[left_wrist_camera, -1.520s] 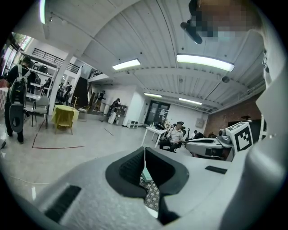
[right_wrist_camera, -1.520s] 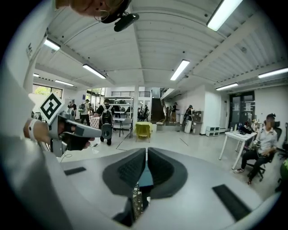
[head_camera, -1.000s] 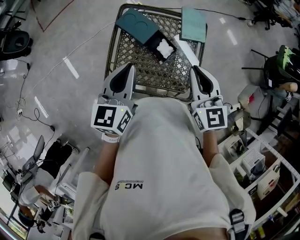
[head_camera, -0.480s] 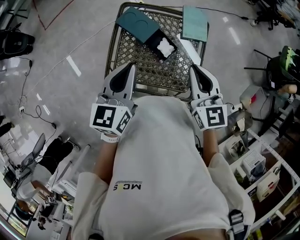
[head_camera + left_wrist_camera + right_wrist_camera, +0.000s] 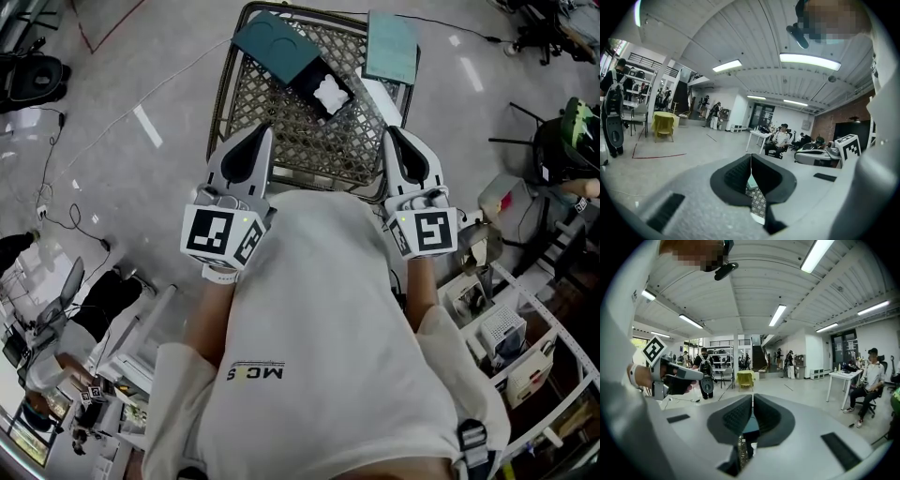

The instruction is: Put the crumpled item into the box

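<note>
I see the crumpled white item [image 5: 328,93] inside the open teal box [image 5: 275,49] on the wire-mesh counter [image 5: 281,141], with a teal sheet [image 5: 389,47] to its right.

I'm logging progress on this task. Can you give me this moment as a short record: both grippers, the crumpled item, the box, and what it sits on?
left gripper: shut, empty, held by the person's chest at the near edge of the table
right gripper: shut, empty, same height as the left
crumpled item: white, lying in the box's open dark part
box: teal, at the table's far side
wire mesh table: bears the box and a pale teal sheet
task state: item appears to be in the box
</note>
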Demonstrator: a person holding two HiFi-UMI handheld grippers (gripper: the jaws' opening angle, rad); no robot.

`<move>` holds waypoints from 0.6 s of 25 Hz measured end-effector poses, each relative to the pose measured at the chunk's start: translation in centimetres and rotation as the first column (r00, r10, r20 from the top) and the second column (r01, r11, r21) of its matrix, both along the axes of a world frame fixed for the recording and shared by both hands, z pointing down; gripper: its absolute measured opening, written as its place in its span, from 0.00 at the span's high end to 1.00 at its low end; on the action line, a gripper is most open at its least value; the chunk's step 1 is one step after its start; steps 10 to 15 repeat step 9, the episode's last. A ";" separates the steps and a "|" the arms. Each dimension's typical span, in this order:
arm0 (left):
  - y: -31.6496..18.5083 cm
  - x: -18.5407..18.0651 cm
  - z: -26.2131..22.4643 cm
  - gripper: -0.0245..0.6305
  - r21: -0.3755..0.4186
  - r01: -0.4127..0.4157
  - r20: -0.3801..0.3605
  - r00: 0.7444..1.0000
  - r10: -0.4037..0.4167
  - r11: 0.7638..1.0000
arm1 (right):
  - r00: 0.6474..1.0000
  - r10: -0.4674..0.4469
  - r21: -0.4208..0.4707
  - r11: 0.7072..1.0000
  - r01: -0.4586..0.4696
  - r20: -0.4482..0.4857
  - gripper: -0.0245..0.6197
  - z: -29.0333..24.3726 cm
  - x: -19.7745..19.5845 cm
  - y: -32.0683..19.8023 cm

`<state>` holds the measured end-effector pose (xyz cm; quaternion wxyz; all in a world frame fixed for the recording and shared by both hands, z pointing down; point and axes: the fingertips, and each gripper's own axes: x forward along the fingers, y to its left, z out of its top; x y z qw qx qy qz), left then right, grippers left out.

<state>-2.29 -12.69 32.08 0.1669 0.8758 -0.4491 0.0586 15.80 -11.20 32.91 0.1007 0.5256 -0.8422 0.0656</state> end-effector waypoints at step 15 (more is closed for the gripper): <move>-0.1 -0.3 0.2 0.92 -0.008 0.031 0.006 0.999 -0.031 0.999 | 0.999 -0.032 -0.009 0.999 0.032 -0.009 0.92 0.3 -0.3 -0.6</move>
